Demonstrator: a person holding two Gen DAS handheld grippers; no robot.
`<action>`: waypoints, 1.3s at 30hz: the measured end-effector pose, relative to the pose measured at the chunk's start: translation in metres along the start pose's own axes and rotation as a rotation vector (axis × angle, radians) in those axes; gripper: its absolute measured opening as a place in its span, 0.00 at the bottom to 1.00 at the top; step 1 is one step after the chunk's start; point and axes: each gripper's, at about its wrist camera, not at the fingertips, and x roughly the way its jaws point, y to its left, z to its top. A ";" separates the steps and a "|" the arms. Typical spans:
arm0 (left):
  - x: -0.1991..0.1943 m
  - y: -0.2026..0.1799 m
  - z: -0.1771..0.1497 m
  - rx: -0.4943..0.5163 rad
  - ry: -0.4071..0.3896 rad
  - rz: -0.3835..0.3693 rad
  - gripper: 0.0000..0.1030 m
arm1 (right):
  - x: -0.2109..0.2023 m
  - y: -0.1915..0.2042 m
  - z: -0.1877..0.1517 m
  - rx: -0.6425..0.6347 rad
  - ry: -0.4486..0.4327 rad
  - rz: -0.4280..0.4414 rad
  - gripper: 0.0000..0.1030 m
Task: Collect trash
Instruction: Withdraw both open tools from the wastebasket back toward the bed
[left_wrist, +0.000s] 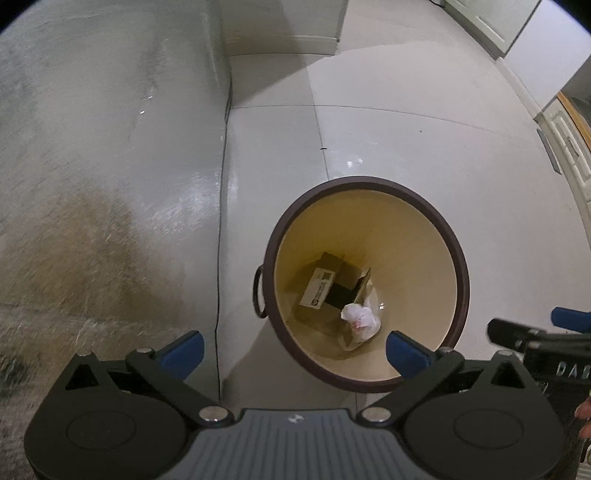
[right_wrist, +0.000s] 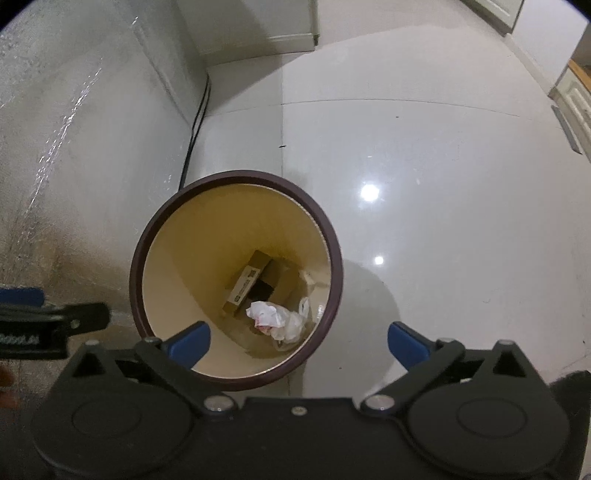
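A round waste bin with a dark brown rim and cream-yellow inner wall (left_wrist: 424, 236) stands on the glossy pale tiled floor (left_wrist: 424, 140), just beside a grey-white textured wall surface (left_wrist: 110, 147); a brown loop handle (left_wrist: 258, 291) projects from the bin's outer side; at the bin's bottom lies a brown cardboard box (left_wrist: 332, 284) bearing a white printed label (left_wrist: 318, 287) with a square code mark, its text too small to read; touching the box, nearer the cameras, lies a crumpled white tissue with reddish marks (left_wrist: 360, 321); beside the tissue, in the right wrist view, a clear plastic wrapper (right_wrist: 295, 321) is seen.

The left gripper (left_wrist: 293, 350), black with blue finger pads (left_wrist: 184, 350), hovers above the bin's near rim, jaws spread wide, nothing between them; the right gripper (right_wrist: 299, 345) hovers likewise over the bin's near rim, jaws spread wide, holding nothing.

On the right gripper's body, at the left wrist view's edge, white lettering reads "DA", the remainder cut off; a thin black cable (right_wrist: 194, 129) runs along the wall base beyond the bin; a pale skirting board (left_wrist: 284, 40) lies farther off.
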 end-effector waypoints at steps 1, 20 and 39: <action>-0.002 0.001 -0.002 -0.003 0.000 0.001 1.00 | -0.002 -0.001 0.000 0.006 -0.005 -0.011 1.00; -0.084 0.003 -0.057 -0.035 -0.099 -0.029 1.00 | -0.097 -0.001 -0.047 0.027 -0.132 -0.063 1.00; -0.256 -0.010 -0.114 0.028 -0.366 -0.084 1.00 | -0.282 0.005 -0.115 0.002 -0.442 -0.055 1.00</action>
